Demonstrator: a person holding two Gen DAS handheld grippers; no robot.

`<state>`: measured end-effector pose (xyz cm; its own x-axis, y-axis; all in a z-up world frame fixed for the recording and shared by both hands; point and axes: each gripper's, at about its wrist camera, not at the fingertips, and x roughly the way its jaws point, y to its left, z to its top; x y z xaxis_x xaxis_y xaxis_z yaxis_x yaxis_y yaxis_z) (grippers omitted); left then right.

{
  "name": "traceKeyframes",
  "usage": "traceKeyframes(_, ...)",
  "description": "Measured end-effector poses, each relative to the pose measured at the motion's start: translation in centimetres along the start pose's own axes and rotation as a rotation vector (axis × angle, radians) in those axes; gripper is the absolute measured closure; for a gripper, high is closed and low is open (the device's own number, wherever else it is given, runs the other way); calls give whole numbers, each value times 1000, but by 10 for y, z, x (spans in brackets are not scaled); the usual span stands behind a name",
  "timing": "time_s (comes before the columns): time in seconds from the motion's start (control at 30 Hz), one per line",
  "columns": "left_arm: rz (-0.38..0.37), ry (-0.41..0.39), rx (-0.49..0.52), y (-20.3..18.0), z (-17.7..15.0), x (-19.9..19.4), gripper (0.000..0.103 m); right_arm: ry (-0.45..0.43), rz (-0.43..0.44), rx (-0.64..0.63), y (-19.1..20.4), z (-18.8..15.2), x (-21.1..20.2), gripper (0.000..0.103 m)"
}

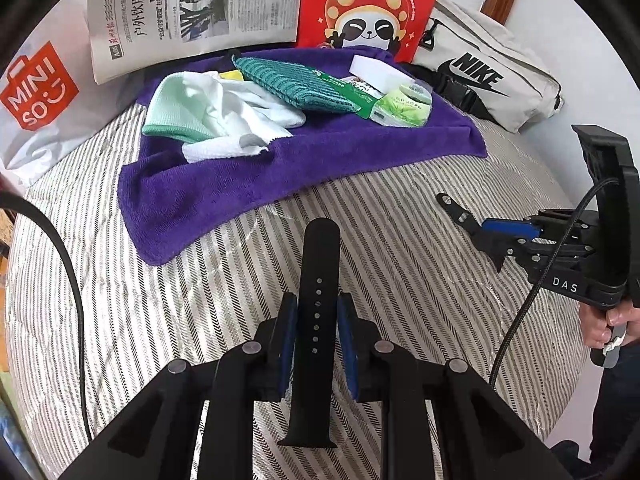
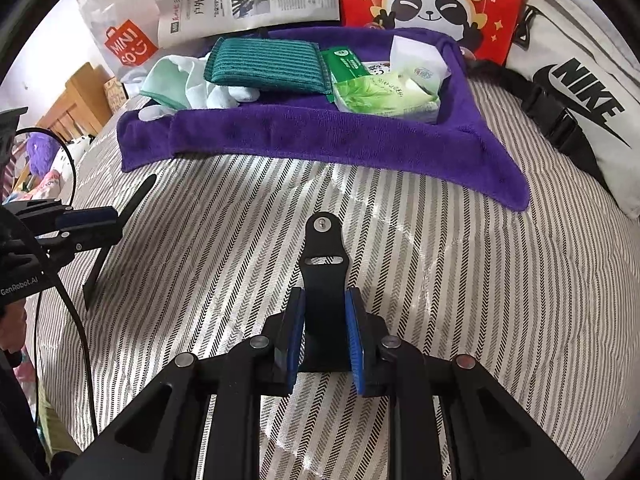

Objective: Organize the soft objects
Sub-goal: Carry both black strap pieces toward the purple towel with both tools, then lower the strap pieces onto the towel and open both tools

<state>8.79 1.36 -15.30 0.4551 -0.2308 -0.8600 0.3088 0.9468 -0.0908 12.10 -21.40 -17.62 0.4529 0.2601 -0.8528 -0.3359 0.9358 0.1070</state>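
Two halves of a black watch strap are held above a striped bed, one by each gripper.

The holed strap half (image 1: 316, 320) is clamped between the blue-padded fingers of the left gripper (image 1: 317, 334), its tip pointing toward the purple towel (image 1: 248, 176). The pin-ended strap half (image 2: 325, 280) is gripped by the closed fingers of the right gripper (image 2: 325, 330). On the towel, spread over the striped bedcover (image 2: 400, 240), a teal sponge pad (image 2: 268, 65), a mint cloth (image 1: 176, 108), white cloths (image 1: 240, 108) and a green tissue pack (image 2: 380, 96) are piled together. Behind it, a newspaper (image 1: 192, 4), a red panda bag (image 1: 368, 4) and a white Nike bag (image 2: 576, 92) are seen.
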Motion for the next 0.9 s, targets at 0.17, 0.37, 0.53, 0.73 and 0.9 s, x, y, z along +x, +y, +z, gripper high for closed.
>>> traceKeyframes(0.17, -9, 10, -3, -1, -1, 4, 83, -13, -21, -26, 4, 2, 4, 81)
traceKeyframes(0.37, -12, -3, -9, -1, 0, -3, 83, -6, -28, -47, 4, 3, 4, 83)
traceKeyframes(0.53, -33, -28, -21, 1, 2, -18, 83, -30, -8, -31, 3, 6, -10, 83)
traceKeyframes(0.73, -44, -59, -22, 2, 14, -33, 83, -57, 2, -33, 2, 17, -27, 83)
traceKeyframes(0.9, -77, -67, -22, 2, 32, -39, 83, -85, 13, -30, 0, 33, -43, 83)
